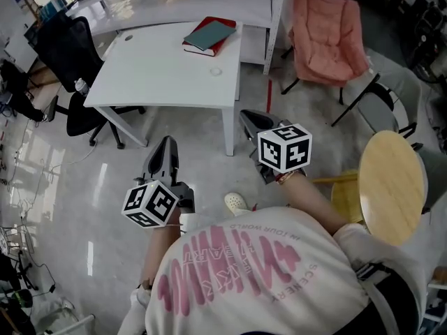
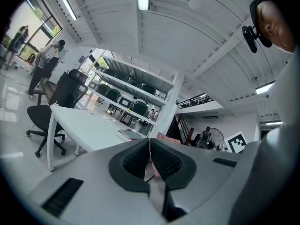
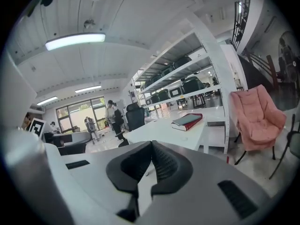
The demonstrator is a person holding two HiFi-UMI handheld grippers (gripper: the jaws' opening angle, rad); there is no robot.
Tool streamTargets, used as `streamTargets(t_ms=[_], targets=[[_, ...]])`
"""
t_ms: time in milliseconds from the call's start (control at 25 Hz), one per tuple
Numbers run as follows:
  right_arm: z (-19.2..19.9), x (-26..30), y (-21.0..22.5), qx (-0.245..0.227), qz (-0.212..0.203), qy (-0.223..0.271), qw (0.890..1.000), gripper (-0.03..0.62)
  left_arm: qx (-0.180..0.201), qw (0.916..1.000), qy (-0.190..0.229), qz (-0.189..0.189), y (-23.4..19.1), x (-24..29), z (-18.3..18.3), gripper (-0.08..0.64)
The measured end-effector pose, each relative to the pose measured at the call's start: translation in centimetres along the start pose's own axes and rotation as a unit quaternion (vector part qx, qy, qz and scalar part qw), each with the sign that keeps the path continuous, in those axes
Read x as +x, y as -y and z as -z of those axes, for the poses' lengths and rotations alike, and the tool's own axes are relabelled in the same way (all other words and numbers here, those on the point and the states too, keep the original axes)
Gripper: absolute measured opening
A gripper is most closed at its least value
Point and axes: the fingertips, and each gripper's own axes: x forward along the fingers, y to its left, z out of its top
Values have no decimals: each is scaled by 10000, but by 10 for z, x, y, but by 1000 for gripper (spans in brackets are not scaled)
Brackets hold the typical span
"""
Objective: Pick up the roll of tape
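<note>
- Nearest to the camera is the person's white shirt with pink print, which fills the bottom of the head view. The person stands on the floor in front of the white table, not yet at its edge.
- On this table, near its front right corner, lies the roll of tape. It is a small pale ring, lying flat and alone, and nothing touches it. I judge that the task is only in the approach.
- Behind the roll, toward the table's far right side, is a stack of two books, a teal one on a red one. They are well apart from the roll and should not hinder a grasp.
- Before the table's front right leg, and lower than the table top, hangs the right gripper. Its jaws are together with nothing between them. It is the closer one to the roll, so I think it will do the picking. For that it must first spread its jaws.
- More toward the middle of the table's front edge is the left gripper, pointing at the table. Its jaws are closed too, and empty.
- Both grippers are held forward and closed probably because they are only carried to the table, not working.
- At the table's left side stands a black office chair. To its right is a pink folding chair, and further right a round wooden table.
- Such a thin ring on a smooth top may slide away, so I would put one jaw inside the hole.
</note>
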Motion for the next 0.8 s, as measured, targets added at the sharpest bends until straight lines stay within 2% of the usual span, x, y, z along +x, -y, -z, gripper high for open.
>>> streamTargets(t_ms=[160,320,800], targets=[[-42,51,28,-19,-64,78,9999,14,69,9998,183,50,-17,59,-34,25],[-69,93,52,-32,-111,168,9998,14,168,9994,301,16,-35,98,-49,25],[-100,171,79,-101,-550,110,9984,15,92,9971,567,-493,-77,144,-68,25]])
